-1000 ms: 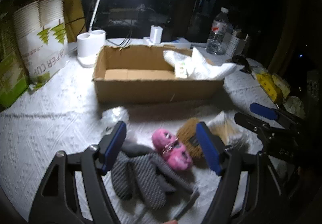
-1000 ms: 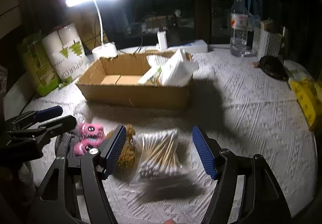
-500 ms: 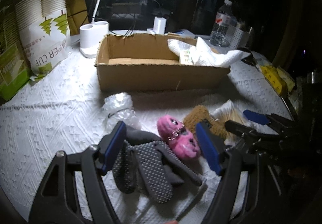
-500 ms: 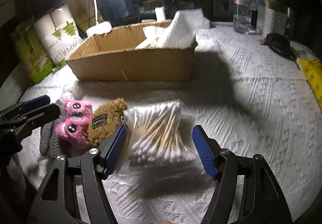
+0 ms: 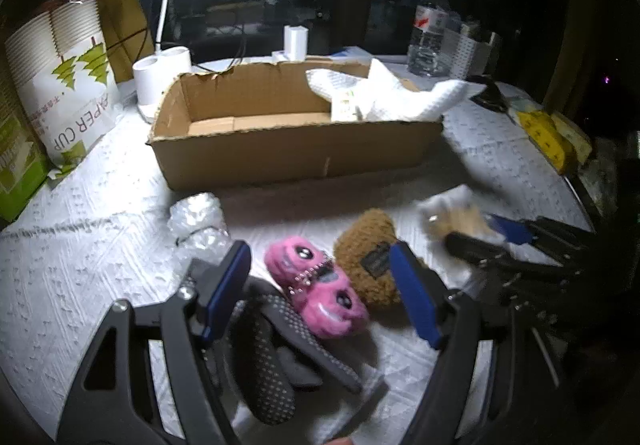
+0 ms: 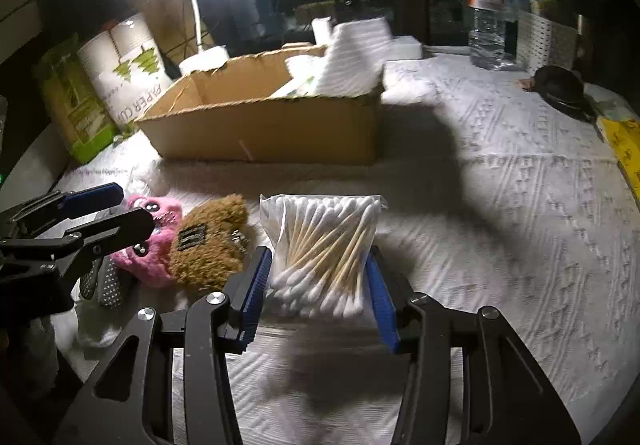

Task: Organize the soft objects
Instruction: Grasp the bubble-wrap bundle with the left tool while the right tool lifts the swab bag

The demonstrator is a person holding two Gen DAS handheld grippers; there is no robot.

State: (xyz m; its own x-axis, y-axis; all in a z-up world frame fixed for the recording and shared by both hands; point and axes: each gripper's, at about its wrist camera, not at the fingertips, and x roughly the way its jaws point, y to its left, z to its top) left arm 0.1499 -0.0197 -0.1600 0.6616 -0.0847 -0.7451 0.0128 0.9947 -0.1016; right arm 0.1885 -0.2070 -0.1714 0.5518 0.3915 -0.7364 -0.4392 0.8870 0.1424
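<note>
My left gripper [image 5: 320, 293] is open and hovers low over a pink plush toy [image 5: 304, 265], which lies between its blue pads without touching them. Grey dotted gloves [image 5: 272, 357] lie under and in front of it, and a brown plush toy [image 5: 368, 241] sits just to the right. My right gripper [image 6: 320, 285] is closing its jaws on a clear bag of cotton swabs [image 6: 320, 237]. Both pads press the bag's sides. An open cardboard box [image 5: 280, 153] stands behind with white cloths [image 5: 400, 101] at its right end.
Crumpled clear plastic [image 5: 198, 221] lies left of the toys. A paper cup sleeve [image 5: 68, 85] and a lamp base [image 5: 160, 73] stand at back left. A water bottle [image 5: 430, 33], a white basket [image 6: 548, 41], a black object [image 6: 560, 89] and yellow packs [image 5: 544, 133] line the right.
The right jaws have drawn in from wide apart and now squeeze the swab bag. The left gripper has come forward and lower over the pink toy, its jaws unchanged.
</note>
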